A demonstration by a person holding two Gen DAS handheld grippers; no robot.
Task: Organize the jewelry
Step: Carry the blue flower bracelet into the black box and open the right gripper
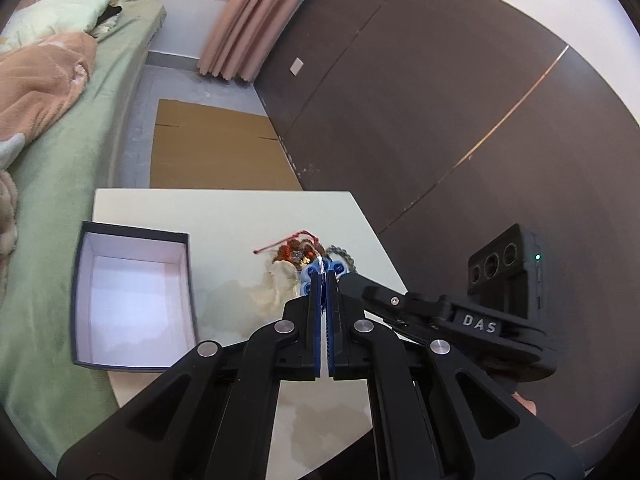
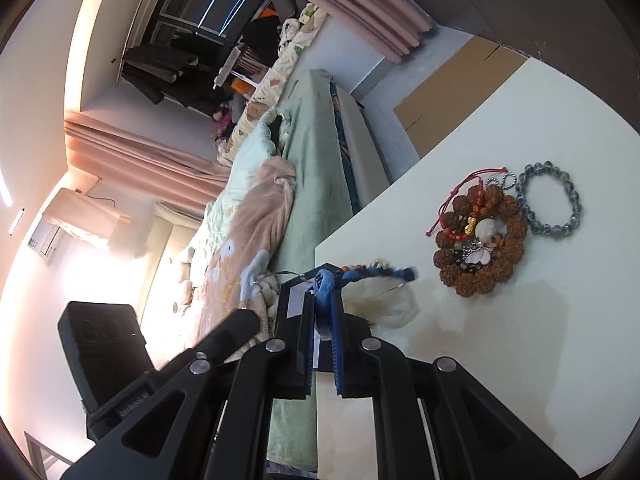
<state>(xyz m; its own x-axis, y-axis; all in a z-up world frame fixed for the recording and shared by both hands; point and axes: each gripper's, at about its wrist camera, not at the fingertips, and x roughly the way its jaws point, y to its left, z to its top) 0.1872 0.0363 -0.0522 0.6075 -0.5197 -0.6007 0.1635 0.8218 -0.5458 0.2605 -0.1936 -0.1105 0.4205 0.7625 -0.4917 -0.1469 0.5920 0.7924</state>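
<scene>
Jewelry lies piled on the white table (image 1: 224,216): a brown seed-bead bracelet (image 2: 480,240) with red cord and charms inside it, and a grey bead bracelet (image 2: 552,204) beside it. My right gripper (image 2: 323,286) is shut on a blue bead bracelet (image 2: 384,272), held above a translucent pouch (image 2: 394,304). My left gripper (image 1: 323,276) is shut, pinching a thin part of the same blue bracelet (image 1: 332,267) at the pile (image 1: 296,254). An open dark box with white lining (image 1: 132,300) stands at the table's left.
The right gripper's body and camera (image 1: 500,280) sit close on the right of the left gripper. A green-covered bed (image 1: 60,152) runs along the table's left edge. Flat cardboard (image 1: 216,148) lies on the floor beyond. A dark wall (image 1: 440,100) is on the right.
</scene>
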